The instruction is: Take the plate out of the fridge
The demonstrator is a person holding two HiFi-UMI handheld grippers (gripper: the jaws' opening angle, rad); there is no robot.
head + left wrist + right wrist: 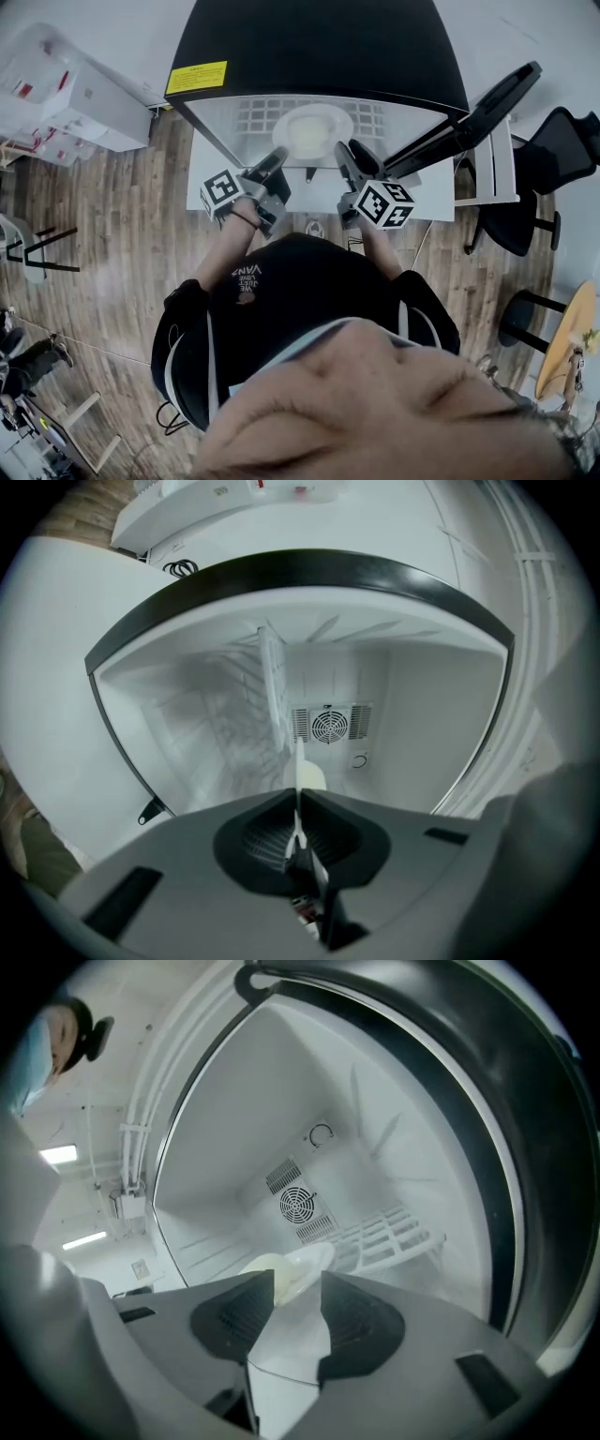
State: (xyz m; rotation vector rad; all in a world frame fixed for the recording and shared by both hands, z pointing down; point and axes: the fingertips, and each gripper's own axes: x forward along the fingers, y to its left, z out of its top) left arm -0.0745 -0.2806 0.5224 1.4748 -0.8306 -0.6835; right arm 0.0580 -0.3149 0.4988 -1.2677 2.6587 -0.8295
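The left hand-held gripper (298,794) is pinched on the rim of the plate (312,129), which lies midway along the front edge of the wire shelf (246,117) in the fridge (319,47). The right hand-held gripper (298,1283) is spread around the rim, unclamped. Drawn out on that single pinch, the plate could tilt and be dropped.

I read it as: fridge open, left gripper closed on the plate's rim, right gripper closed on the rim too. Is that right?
Not quite. The right gripper is not closed: the right gripper view shows its jaws apart, with the plate in the gap ahead of them. The rest stands: the fridge is open and the left gripper is closed on the plate's rim.
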